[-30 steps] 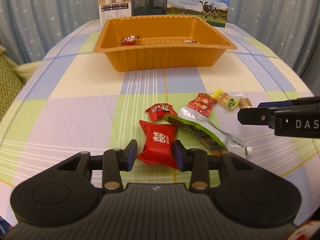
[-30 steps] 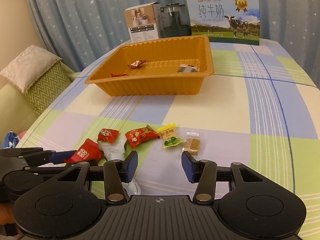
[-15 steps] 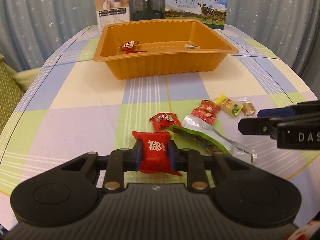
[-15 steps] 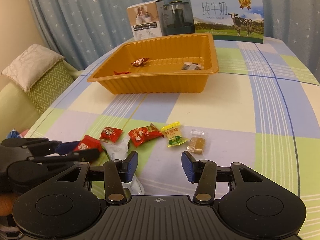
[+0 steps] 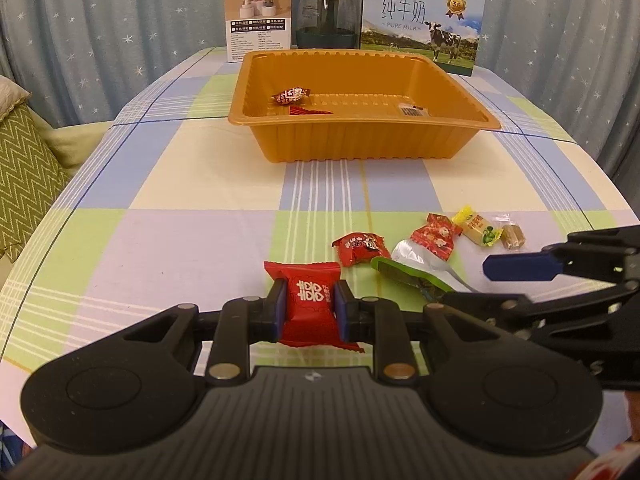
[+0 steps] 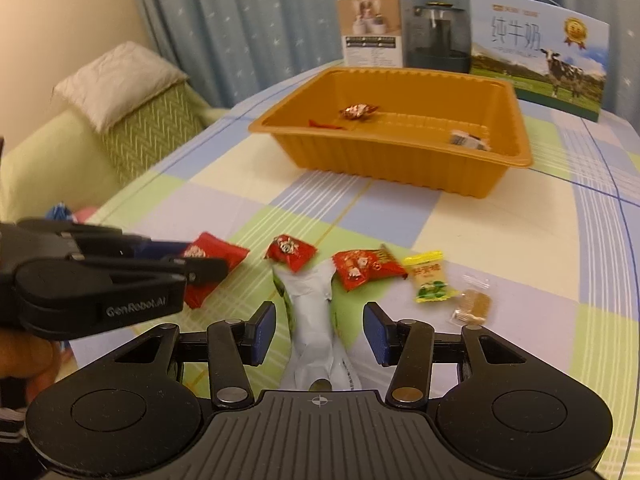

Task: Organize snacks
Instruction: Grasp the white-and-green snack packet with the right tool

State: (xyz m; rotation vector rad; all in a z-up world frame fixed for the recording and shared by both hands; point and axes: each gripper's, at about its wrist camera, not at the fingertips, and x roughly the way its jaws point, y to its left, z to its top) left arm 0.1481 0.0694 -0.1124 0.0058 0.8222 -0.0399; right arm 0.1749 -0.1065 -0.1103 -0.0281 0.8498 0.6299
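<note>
My left gripper point(image 5: 308, 306) is shut on a red candy packet point(image 5: 310, 306), held just above the table; the packet also shows in the right wrist view point(image 6: 212, 258). My right gripper point(image 6: 318, 334) is open, its fingers either side of a silver and green pouch point(image 6: 316, 320) lying on the table. The pouch also shows in the left wrist view point(image 5: 416, 266). Two smaller red candies point(image 6: 290, 252) point(image 6: 364, 268), a yellow candy point(image 6: 428, 276) and a clear-wrapped brown sweet point(image 6: 472, 304) lie beyond. An orange tray point(image 5: 360, 142) at the far end holds a few candies.
A white product box point(image 5: 258, 16), a dark glass kettle point(image 5: 326, 18) and a milk carton box point(image 5: 418, 22) stand behind the tray. A green sofa with a cushion point(image 6: 120, 76) is left of the table. The checked tablecloth point(image 5: 180, 232) covers the table.
My left gripper closed on the red candy packet and lifted it slightly. My right gripper moved left, over the silver and green pouch, and stayed open.
</note>
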